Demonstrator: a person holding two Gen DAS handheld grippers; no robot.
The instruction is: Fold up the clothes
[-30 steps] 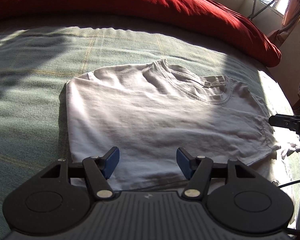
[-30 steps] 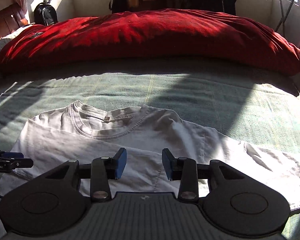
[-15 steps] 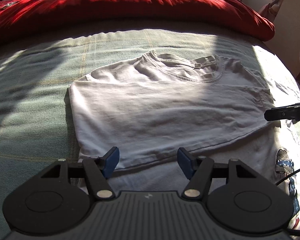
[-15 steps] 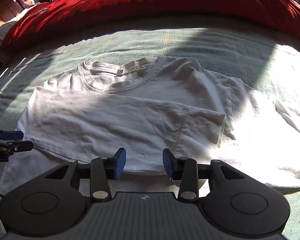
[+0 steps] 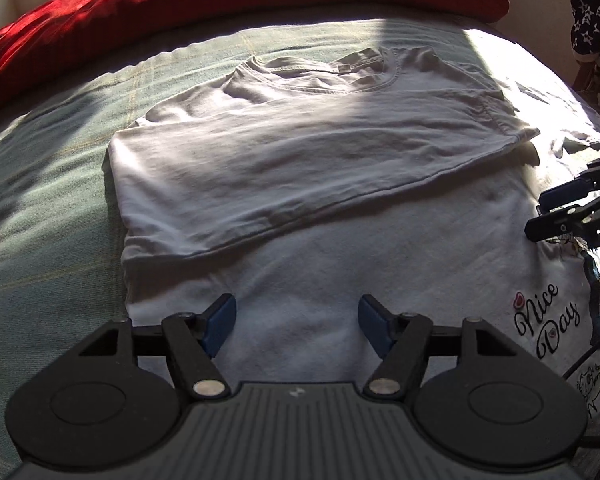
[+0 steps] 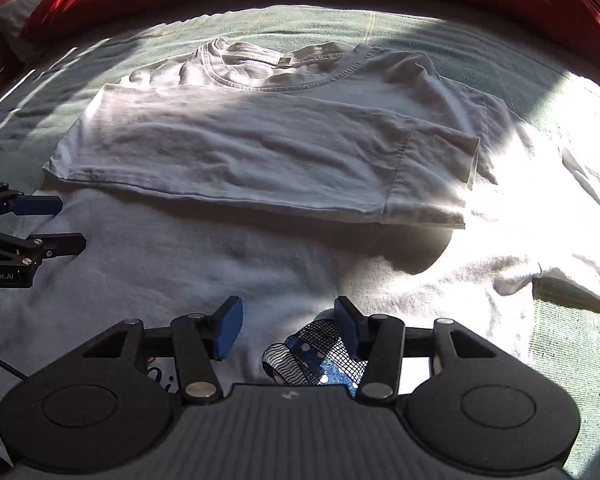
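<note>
A white T-shirt (image 5: 300, 160) lies on the bed with its collar at the far side. One half is folded across the body, and its hem runs diagonally over the lower part. A "Nice Day" print (image 5: 548, 320) shows at the near right. My left gripper (image 5: 296, 312) hovers over the plain lower part, its jaws opening, no cloth between the pads. My right gripper (image 6: 288, 312) hangs above the printed picture (image 6: 312, 352), jaws also opening and holding nothing. Each gripper shows in the other's view: the right gripper (image 5: 540, 216) and the left gripper (image 6: 70, 222).
The shirt (image 6: 260, 152) rests on a pale green blanket (image 5: 40, 200). A red duvet (image 5: 220, 8) is bunched along the far side of the bed. Dark star-patterned fabric (image 5: 592, 20) sits past the bed's right edge. Strong sunlight and shadow bands cross the bed.
Both grippers have drawn back toward the near end of the shirt, so the folded hem lies farther away and the printed lower part has come into view. The right jaws stand wider.
</note>
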